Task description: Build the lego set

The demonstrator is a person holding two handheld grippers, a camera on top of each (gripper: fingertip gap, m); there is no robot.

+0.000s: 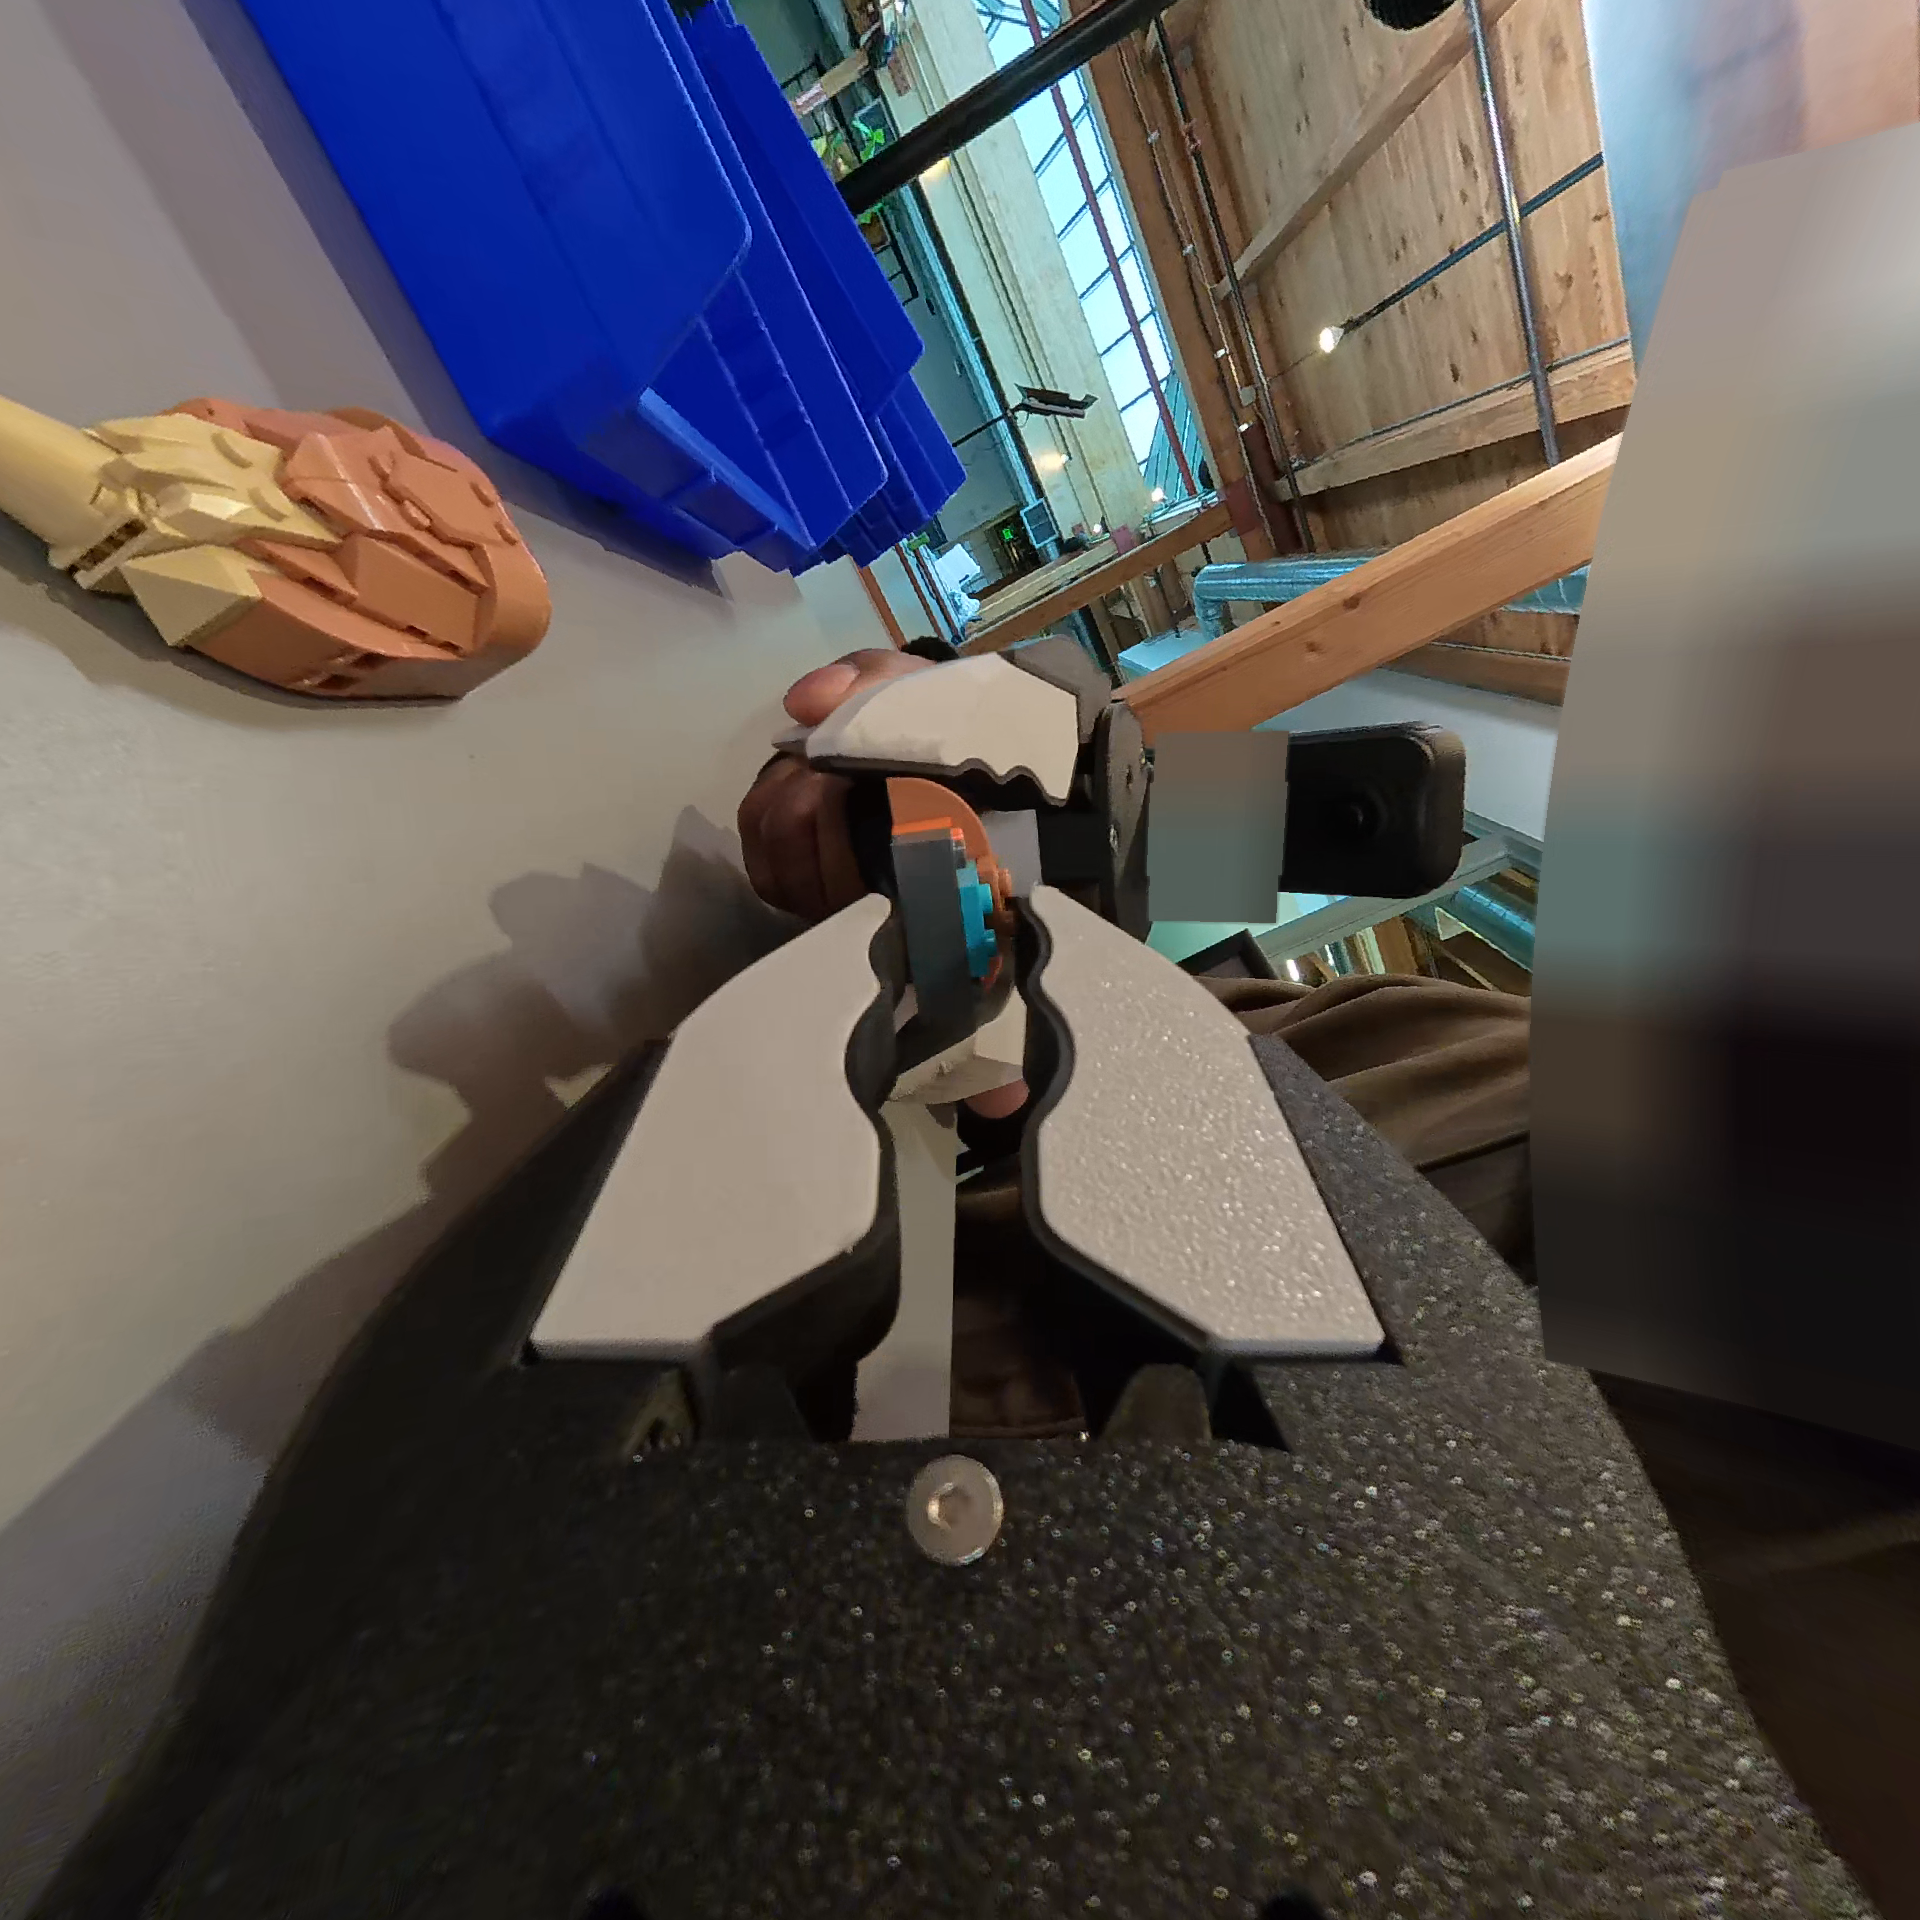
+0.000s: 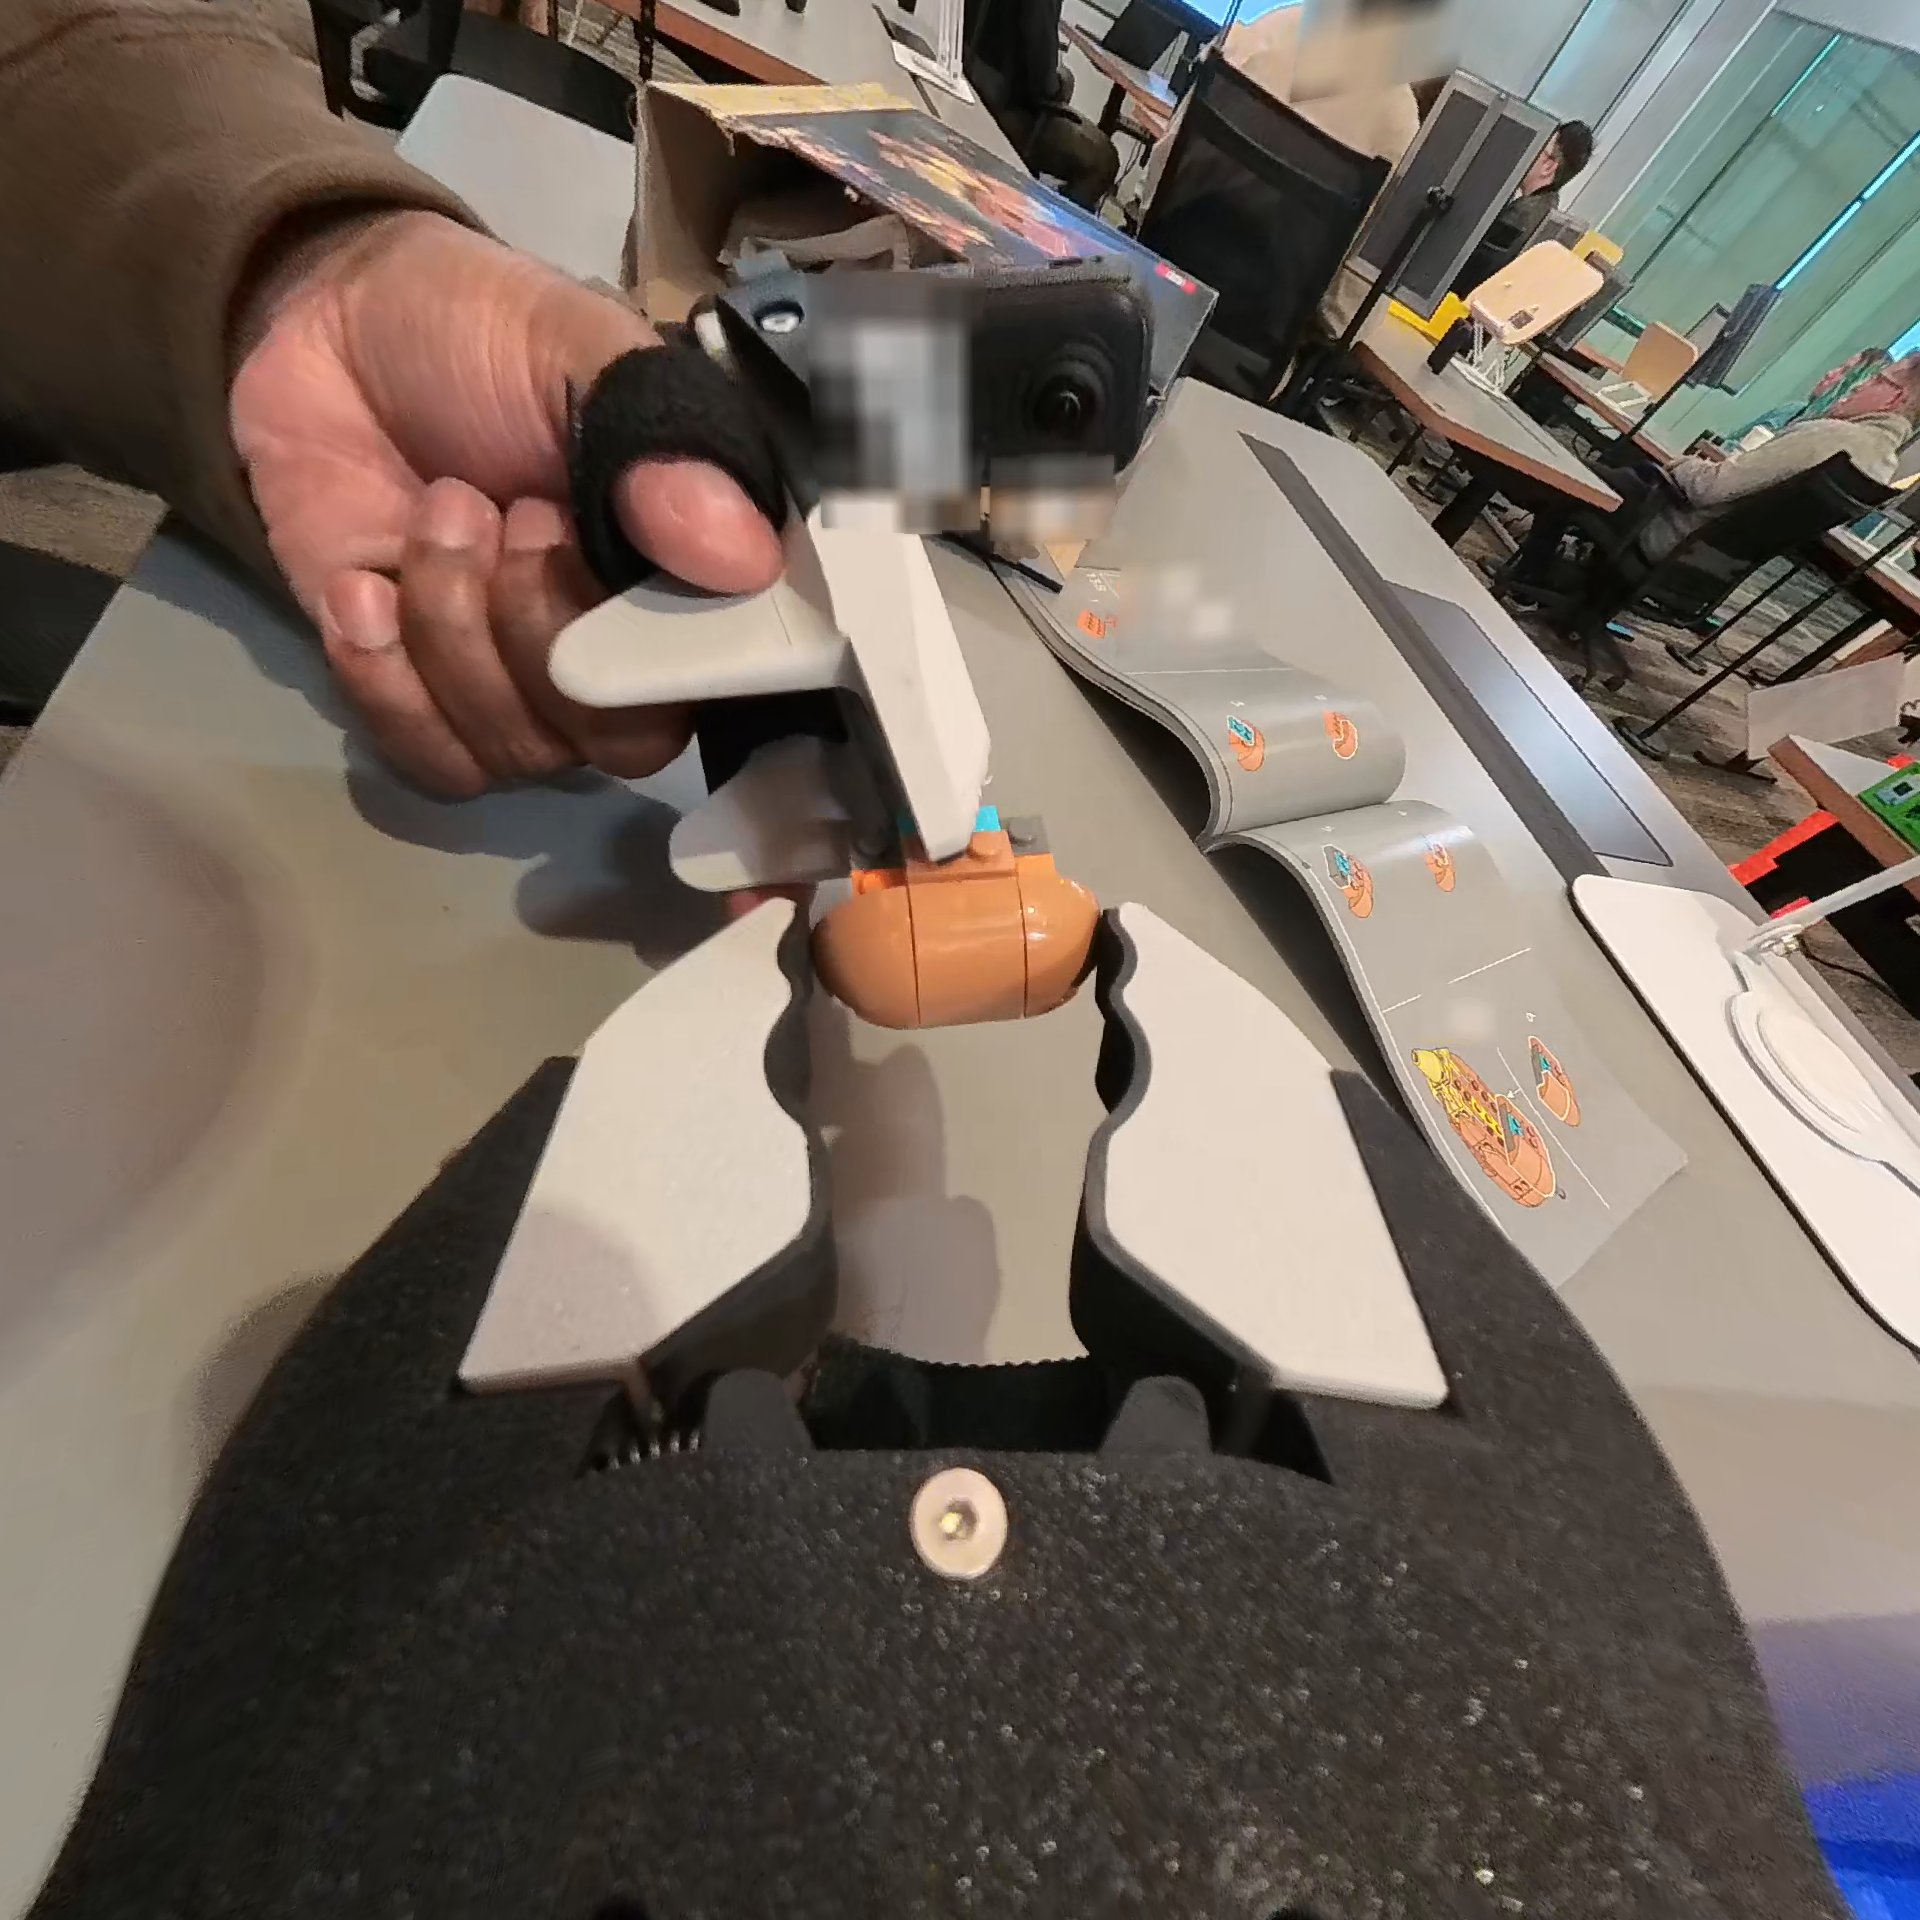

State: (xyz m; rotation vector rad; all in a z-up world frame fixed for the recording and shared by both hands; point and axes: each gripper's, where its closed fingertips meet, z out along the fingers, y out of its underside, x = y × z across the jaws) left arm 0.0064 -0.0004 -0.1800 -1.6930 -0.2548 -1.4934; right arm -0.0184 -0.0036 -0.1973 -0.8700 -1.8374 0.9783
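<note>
The left claw [image 1: 961, 914] is closed narrowly on a small brick piece [image 2: 956, 956], pinching its grey and teal studded plate, with the rounded orange-brown shell hanging below the fingertips in the right wrist view. The piece is held in the air above the grey bench [image 2: 260, 987], not touching it. The right claw [image 2: 956, 935] stands wide, one finger to each side of the shell and just beside it; whether the tips touch the shell cannot be told. A hand [image 2: 436, 499] grips the left claw's handle. An open booklet [image 2: 1382, 935] lies on the bench toward its right edge, beside a white pad [image 2: 1662, 987]. A cardboard box [image 2: 831, 177] sits at the far edge. In the left wrist view a larger tan and orange-brown build [image 1: 312, 540] rests on the bench near stacked blue bins [image 1: 623, 260].
</note>
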